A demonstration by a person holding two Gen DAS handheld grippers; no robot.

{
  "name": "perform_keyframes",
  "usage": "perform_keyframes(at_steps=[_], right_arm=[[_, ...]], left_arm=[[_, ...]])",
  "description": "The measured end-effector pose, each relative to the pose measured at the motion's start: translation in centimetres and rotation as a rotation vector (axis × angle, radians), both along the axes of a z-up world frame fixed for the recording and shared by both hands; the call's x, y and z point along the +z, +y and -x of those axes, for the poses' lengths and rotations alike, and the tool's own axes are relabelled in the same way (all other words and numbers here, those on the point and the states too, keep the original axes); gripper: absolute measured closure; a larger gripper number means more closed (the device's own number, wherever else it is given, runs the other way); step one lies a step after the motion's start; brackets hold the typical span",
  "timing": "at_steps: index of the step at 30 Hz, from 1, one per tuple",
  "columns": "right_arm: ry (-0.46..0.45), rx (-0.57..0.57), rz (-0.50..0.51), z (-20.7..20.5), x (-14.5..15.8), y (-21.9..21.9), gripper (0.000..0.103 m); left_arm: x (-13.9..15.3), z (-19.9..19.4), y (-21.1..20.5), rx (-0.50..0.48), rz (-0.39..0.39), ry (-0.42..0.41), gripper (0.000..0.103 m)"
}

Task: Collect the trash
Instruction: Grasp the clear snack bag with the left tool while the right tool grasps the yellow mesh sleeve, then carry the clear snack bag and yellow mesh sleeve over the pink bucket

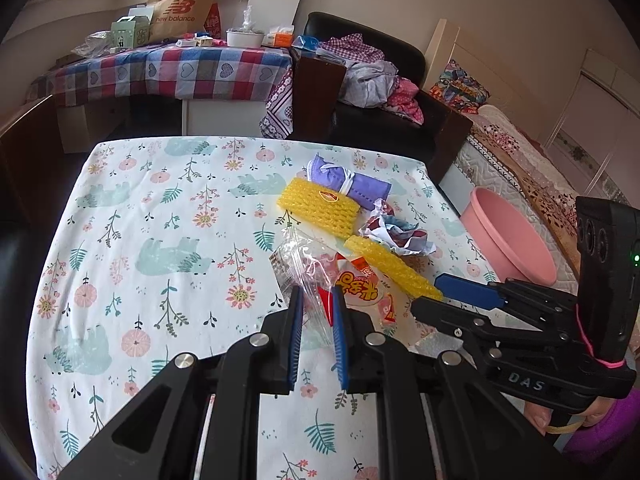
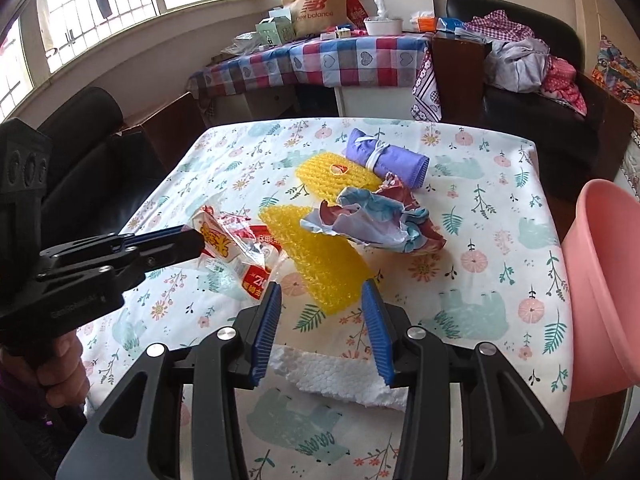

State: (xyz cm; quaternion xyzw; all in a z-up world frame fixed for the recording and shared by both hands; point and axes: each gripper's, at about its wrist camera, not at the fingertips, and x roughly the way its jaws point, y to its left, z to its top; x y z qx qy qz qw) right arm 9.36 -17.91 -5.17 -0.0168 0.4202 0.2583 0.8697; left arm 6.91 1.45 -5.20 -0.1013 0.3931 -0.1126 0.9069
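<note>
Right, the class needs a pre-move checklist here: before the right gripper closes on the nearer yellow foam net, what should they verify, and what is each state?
1. Left gripper grips the snack bag: ok.
2. Right gripper jaws open, straddling the end of the nearer yellow foam net: ok.
3. Net free of other trash: not ok, the crumpled paper overlaps its far end.
4. Pink basin in view beside the table: ok.
5. Basin empty: cannot tell.
</note>
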Motion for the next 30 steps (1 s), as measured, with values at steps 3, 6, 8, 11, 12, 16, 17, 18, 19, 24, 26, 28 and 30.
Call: perform_keyframes(at_steps=[3, 6, 8, 11, 12, 16, 17, 18, 19, 24, 26, 28, 30], right_arm=[[0.012, -0.006, 0.018, -0.3, -0.4, -0.2, 0.086], [0.011, -0.012, 0.013, -0.4, -0.4, -0.5, 0.092], [0.003, -0.007, 0.004, -0.1, 0.0, -0.6, 0.093], [-0.013, 0.008, -0.004, 0.5, 0.6, -0.9, 0.093], [-0.015, 0.010, -0.009, 0.8, 0.9, -1.1, 0.093], [-0.025, 0.015, -0.027, 1.8, 1.7, -1.8, 0.093], [-0.025, 0.016, -0.035, 2.1, 1.9, -2.2, 0.093], [-0.023, 0.016, -0.041, 2.2, 2.1, -2.3, 0.093], [-0.022, 0.014, -0.048, 2.4, 2.3, -2.5, 0.093], [-0.040, -0.005, -0.093, 3.4, 3.8, -4.2, 0.093], [-0.059, -0.020, -0.103, 3.6, 4.5, -4.9, 0.093], [-0.072, -0.032, -0.120, 3.8, 5.1, -5.3, 0.093], [-0.090, -0.044, -0.142, 4.0, 6.0, -6.0, 0.093]], left_arm=[[0.0, 0.0, 0.0, 0.000, -0.001, 0.000, 0.090], [0.1, 0.1, 0.0, -0.001, -0.003, -0.003, 0.090], [0.1, 0.1, 0.0, 0.001, -0.008, -0.005, 0.090], [0.3, 0.1, 0.2, 0.014, -0.016, -0.010, 0.090], [0.4, 0.1, 0.4, 0.020, -0.019, -0.012, 0.090], [0.6, 0.2, 0.8, 0.040, -0.023, -0.016, 0.090], [0.7, 0.2, 0.9, 0.043, -0.024, -0.018, 0.090], [0.8, 0.2, 1.0, 0.048, -0.026, -0.021, 0.090], [0.9, 0.2, 1.1, 0.051, -0.027, -0.023, 0.090], [1.5, 0.4, 1.5, 0.069, -0.036, -0.040, 0.090], [1.7, 0.5, 1.7, 0.075, -0.037, -0.047, 0.090], [2.0, 0.6, 1.9, 0.083, -0.038, -0.054, 0.090], [2.2, 0.7, 1.9, 0.088, -0.039, -0.059, 0.090]])
